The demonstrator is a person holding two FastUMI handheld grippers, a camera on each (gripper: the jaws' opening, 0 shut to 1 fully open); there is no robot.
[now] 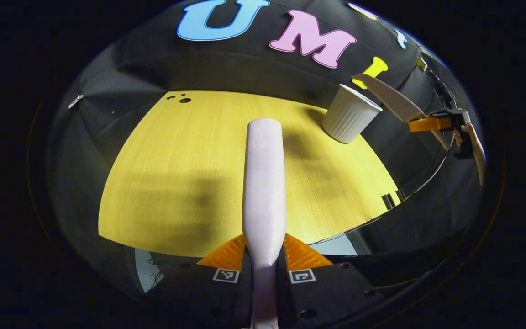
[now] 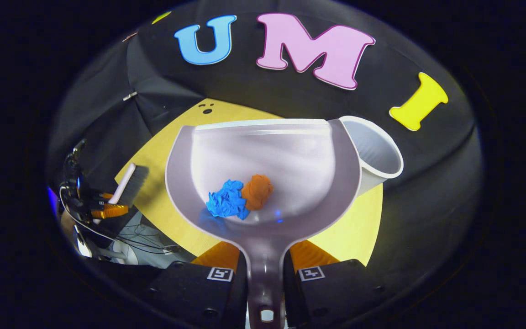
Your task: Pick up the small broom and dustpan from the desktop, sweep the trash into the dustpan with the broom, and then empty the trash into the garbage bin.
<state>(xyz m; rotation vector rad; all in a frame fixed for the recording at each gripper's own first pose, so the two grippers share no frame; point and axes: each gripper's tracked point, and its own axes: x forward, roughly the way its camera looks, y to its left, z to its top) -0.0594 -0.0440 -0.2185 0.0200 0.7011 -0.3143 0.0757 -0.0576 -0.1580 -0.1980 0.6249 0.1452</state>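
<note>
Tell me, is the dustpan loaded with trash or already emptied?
Loaded. In the right gripper view the dustpan holds a blue paper wad and an orange wad, lifted beside the white bin.

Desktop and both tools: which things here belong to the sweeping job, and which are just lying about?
Job:
- broom, in left tool
- dustpan, in right tool
- blue paper wad and orange wad, in the pan
- white ribbed garbage bin

Lying about:
- cables off the desktop edge
</note>
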